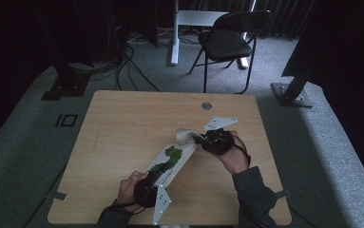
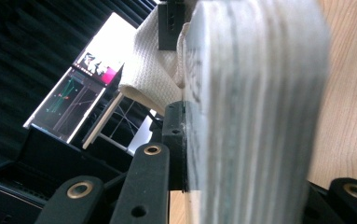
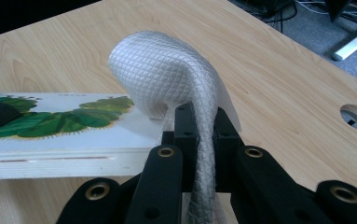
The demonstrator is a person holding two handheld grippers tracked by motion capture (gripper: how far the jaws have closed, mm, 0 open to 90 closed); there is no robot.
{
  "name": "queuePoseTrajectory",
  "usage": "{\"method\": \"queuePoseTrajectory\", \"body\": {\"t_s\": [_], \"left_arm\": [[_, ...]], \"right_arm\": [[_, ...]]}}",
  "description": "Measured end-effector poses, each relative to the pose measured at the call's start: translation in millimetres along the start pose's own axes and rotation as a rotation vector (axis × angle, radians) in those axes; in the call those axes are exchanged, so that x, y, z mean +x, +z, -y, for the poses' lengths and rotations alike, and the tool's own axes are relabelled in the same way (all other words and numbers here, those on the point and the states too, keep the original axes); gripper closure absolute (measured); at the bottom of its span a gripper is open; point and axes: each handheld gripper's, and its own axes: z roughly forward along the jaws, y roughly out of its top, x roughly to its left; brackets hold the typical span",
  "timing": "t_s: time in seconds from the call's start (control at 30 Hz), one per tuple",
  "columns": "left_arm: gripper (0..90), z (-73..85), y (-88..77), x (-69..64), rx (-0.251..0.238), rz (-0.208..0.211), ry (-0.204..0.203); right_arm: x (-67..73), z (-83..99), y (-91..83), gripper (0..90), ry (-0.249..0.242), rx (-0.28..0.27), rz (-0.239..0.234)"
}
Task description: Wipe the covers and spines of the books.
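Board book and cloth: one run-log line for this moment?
left gripper: shut on board book | right gripper: shut on white cloth | cloth at book's far end

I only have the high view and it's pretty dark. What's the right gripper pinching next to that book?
Observer: The right gripper is shut on a white cloth with a quilted diamond texture; it bulges over the jaws.
Operator: Does the cloth touch the book?
Observer: Yes, in the right gripper view the cloth's fold rests on the corner of the book, by the green caterpillar on its cover.
Operator: And the left gripper, does it really have the book?
Observer: Yes. The left gripper is clamped on the book's thick page edge, which the left gripper view shows as stacked board layers.
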Motion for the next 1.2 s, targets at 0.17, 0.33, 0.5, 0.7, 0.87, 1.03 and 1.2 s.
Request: {"method": "queuePoseTrajectory", "body": {"t_s": [0.17, 0.33, 0.5, 0.7, 0.87, 1.03, 1.2], "left_arm": [[77.7, 0.8, -0.7, 2.7, -0.001, 0.001, -0.017], [77.7, 1.5, -0.9, 4.2, 0.002, -0.002, -0.025], [77.7, 1.7, -1.1, 5.5, -0.004, -0.001, -0.04], [77.7, 2.4, -1.5, 8.1, -0.009, 0.007, -0.061], [77.7, 2.8, -1.7, 10.0, -0.015, 0.009, -0.082], [77.7, 3.4, -2.3, 12.2, -0.017, 0.017, -0.103], [77.7, 3.7, -2.5, 13.5, -0.02, 0.016, -0.114]], "right_arm": [[-4.7, 4.1, -3.0, 84.6, 0.016, -0.004, 0.013], [-8.2, 8.4, -5.6, 84.6, 0.029, -0.005, 0.02], [-9.9, 12.5, -5.6, 84.6, 0.038, -0.004, 0.023], [-10.9, 17.7, -4.9, 84.6, 0.051, -0.006, 0.022], [-11.8, 22.0, -4.2, 84.7, 0.059, -0.015, 0.022], [-13.1, 27.2, -3.5, 84.6, 0.071, -0.01, 0.032], [-14.0, 35.8, -0.7, 84.6, 0.077, 0.007, 0.05]]}}
